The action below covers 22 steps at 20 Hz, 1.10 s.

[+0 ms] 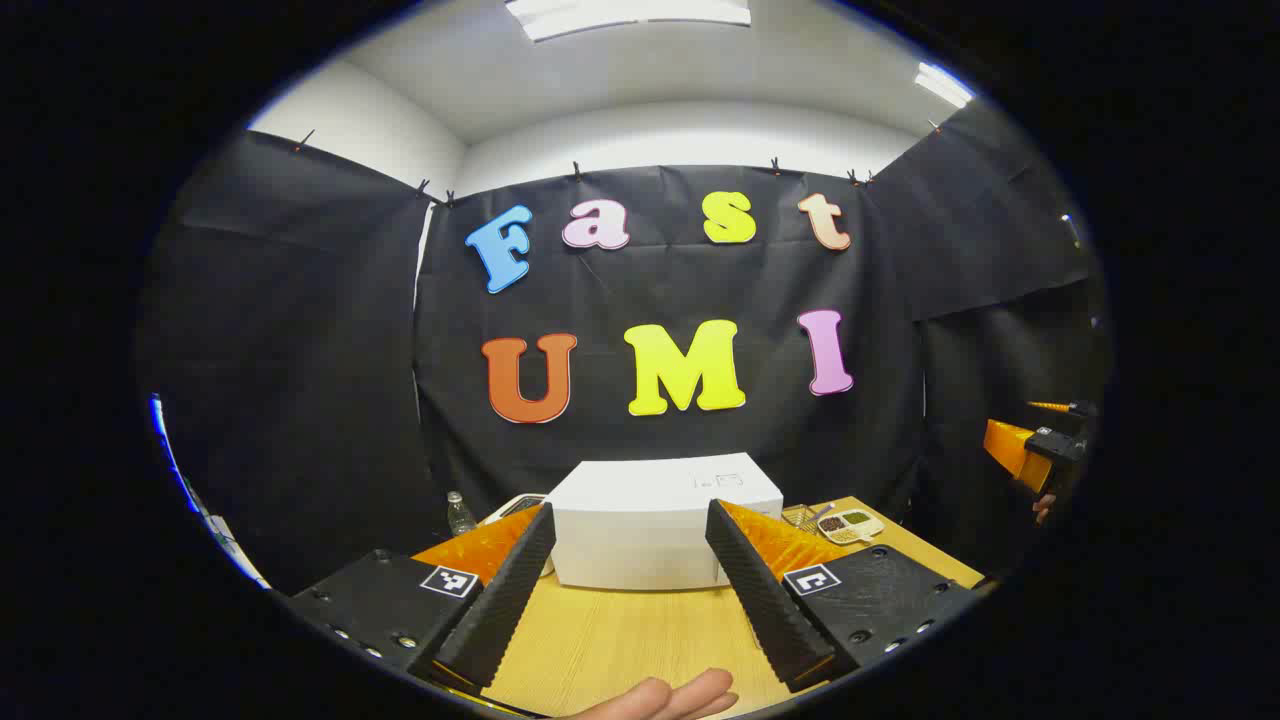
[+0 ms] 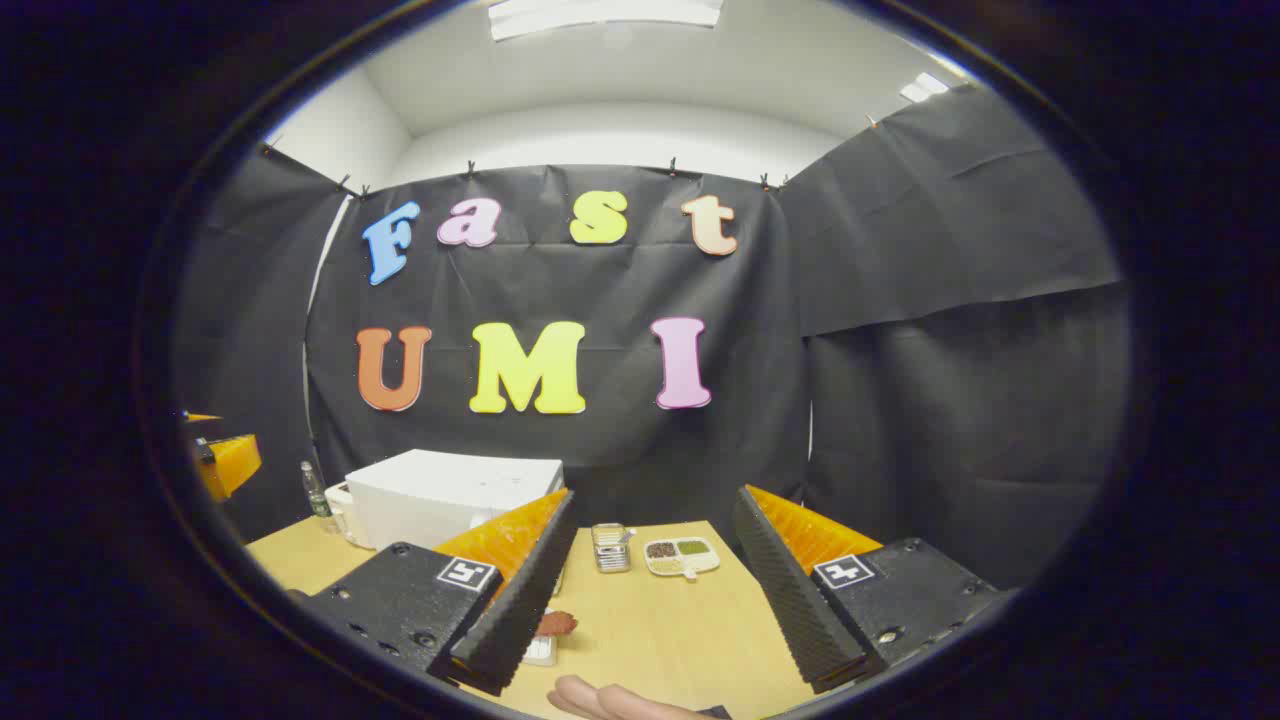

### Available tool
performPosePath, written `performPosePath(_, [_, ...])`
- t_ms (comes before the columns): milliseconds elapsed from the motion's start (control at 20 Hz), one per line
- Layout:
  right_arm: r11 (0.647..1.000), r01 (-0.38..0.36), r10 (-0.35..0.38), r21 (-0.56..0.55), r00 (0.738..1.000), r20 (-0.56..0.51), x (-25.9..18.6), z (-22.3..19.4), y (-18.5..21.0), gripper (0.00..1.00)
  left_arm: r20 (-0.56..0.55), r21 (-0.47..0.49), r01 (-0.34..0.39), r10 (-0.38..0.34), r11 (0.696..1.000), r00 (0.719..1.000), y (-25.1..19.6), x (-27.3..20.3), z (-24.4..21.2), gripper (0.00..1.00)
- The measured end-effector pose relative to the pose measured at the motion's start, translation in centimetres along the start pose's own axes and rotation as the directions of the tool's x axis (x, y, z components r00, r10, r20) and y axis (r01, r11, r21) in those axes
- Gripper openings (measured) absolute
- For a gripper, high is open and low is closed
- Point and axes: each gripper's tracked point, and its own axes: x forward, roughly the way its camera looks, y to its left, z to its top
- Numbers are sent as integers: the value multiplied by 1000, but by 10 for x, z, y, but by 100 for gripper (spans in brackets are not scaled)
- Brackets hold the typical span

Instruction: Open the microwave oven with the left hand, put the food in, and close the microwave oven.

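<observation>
Microwave [image 1: 650,535] near table's [image 1: 620,640] far edge

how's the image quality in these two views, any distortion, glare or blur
Left gripper view: strong fisheye bending, the booth walls and ceiling curve; the ceiling light panel is blown out, while the white microwave oven and wooden table are evenly lit and sharp. Right gripper view: same curvature, bright ceiling light, and the small compartment tray stays fairly crisp.
</observation>
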Motion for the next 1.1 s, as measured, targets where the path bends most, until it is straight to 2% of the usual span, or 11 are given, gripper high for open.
performPosePath(50, [1000, 4, -4, -5, 1000, 9, -1, 2, -1, 90, 5, -10, -2, 2, 1000, 1000, 3, 1, 1, 95])
performPosePath(100, [1000, 10, -10, -14, 1000, 19, -2, 5, -4, 100, 8, -16, -5, 6, 1000, 1000, 6, 1, 1, 95])
performPosePath(150, [1000, 16, -15, -22, 1000, 25, -3, 5, -6, 90, 7, -21, -9, 9, 1000, 1000, 8, 1, 0, 95])
performPosePath(250, [999, 19, -18, -32, 999, 39, -4, 9, -8, 90, 6, -19, -13, 13, 1000, 1000, 12, 1, -1, 95])
performPosePath(300, [999, 20, -18, -34, 999, 42, -5, 9, -9, 100, 2, -13, -13, 13, 1000, 1000, 11, 1, -3, 95])
performPosePath(350, [999, 19, -17, -32, 999, 42, -6, 8, -10, 90, 0, -11, -14, 14, 1000, 1000, 12, 1, -3, 95])
performPosePath(550, [1000, 10, -10, -23, 1000, 25, -4, 3, -13, 90, -9, -39, 0, 0, 999, 1000, 11, 1, -6, 95])
performPosePath(600, [1000, 9, -8, -23, 1000, 22, -3, 2, -14, 100, -7, -41, 1, -1, 999, 1000, 11, 2, -6, 95])
performPosePath(1000, [1000, 8, -7, -27, 1000, 18, 6, -3, -18, 100, -23, -15, 16, -16, 1000, 1000, 0, 17, -18, 95])
performPosePath(1050, [1000, 2, -2, -27, 1000, 14, 7, -4, -16, 90, -30, -18, 22, -22, 1000, 999, -4, 21, -19, 95])
performPosePath(1100, [1000, -6, 6, -29, 1000, 8, 8, -5, -15, 90, -33, -23, 28, -29, 999, 999, -7, 25, -21, 95])
